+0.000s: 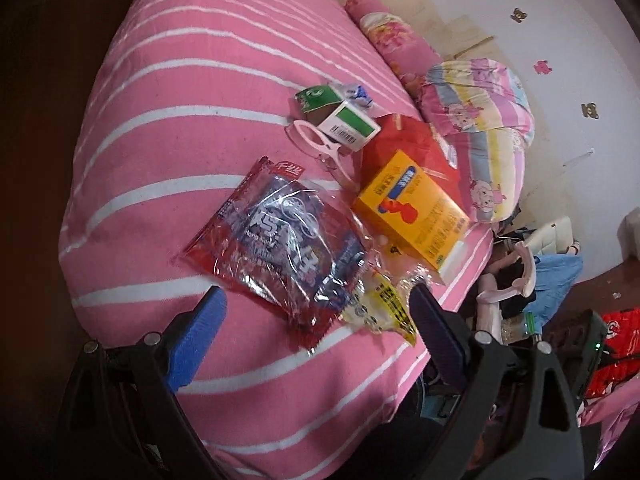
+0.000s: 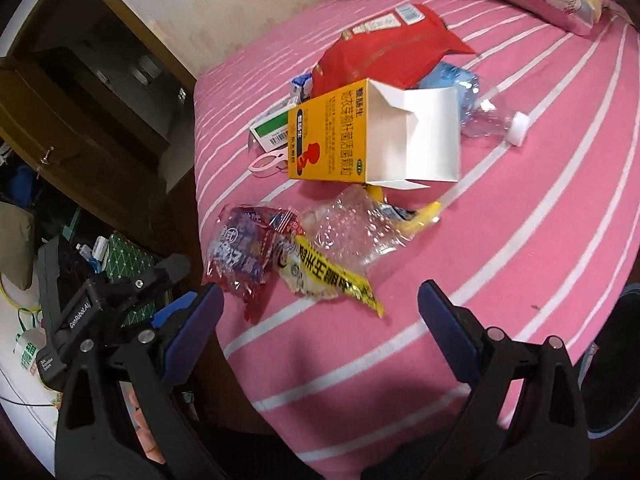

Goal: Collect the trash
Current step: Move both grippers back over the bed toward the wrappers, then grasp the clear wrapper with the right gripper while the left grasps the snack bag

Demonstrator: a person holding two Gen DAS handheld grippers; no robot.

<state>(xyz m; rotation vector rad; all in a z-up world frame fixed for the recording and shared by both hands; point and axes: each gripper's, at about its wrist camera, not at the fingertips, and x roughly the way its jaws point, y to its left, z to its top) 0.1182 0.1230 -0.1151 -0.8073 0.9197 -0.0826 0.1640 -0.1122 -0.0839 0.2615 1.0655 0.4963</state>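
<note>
Trash lies on a pink striped bed [image 1: 160, 128]. A red and blue snack wrapper [image 1: 276, 240] lies just ahead of my open, empty left gripper [image 1: 316, 312]. Beside it is a clear and yellow wrapper [image 1: 384, 300], then an orange box [image 1: 412, 208], a red bag [image 1: 412, 140] and a green and white carton [image 1: 344, 120]. In the right wrist view my open, empty right gripper [image 2: 320, 300] hovers just short of the yellow wrapper [image 2: 332, 272] and the snack wrapper [image 2: 244, 252]. The open orange box [image 2: 360, 136], the red bag [image 2: 384, 52] and a crushed clear bottle [image 2: 492, 116] lie beyond.
Pink scissors [image 1: 320, 144] lie by the carton. Pillows [image 1: 480, 120] sit at the bed's far end. A wooden cabinet [image 2: 80, 92] and floor clutter [image 2: 120, 260] are left of the bed. A dark bin [image 2: 616, 360] stands at the right edge.
</note>
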